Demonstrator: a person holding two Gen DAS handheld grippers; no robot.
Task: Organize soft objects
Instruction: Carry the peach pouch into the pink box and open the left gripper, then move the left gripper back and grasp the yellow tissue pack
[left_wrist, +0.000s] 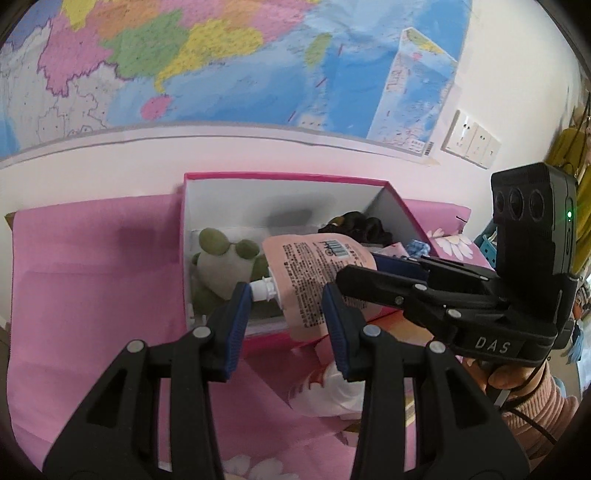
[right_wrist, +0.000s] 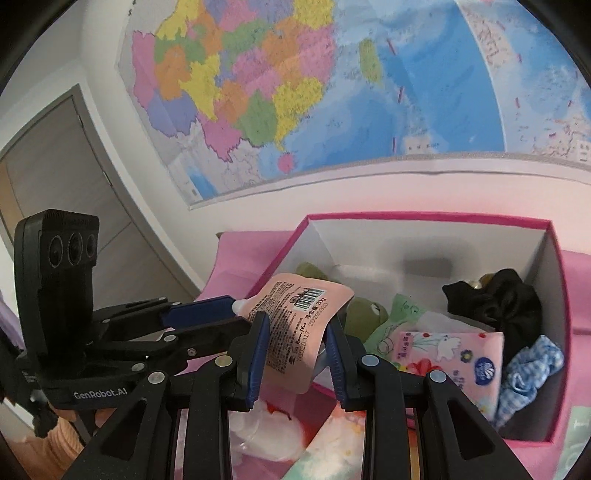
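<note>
A pink spouted pouch (left_wrist: 314, 266) (right_wrist: 295, 314) with a barcode hangs over the near wall of a pink box (left_wrist: 284, 177) (right_wrist: 424, 216) with a white inside. My left gripper (left_wrist: 288, 317) (right_wrist: 229, 314) is shut on its end with the white spout (left_wrist: 262, 290). Coming in from the right, my right gripper (left_wrist: 354, 275) (right_wrist: 297, 354) is shut on the pouch's other end. Inside the box lie a green frog plush (left_wrist: 221, 258) (right_wrist: 365, 312), a black scrunchie (right_wrist: 495, 299), a blue checked scrunchie (right_wrist: 528, 365) and a floral tissue pack (right_wrist: 454, 354).
The box stands on a pink flowered bedsheet (left_wrist: 92, 295) against a white wall with a large map (right_wrist: 295, 92). A white crumpled bag (left_wrist: 332, 395) lies on the sheet below the grippers. A pale green pack (right_wrist: 402, 306) lies in the box. A door (right_wrist: 55, 166) is at the left.
</note>
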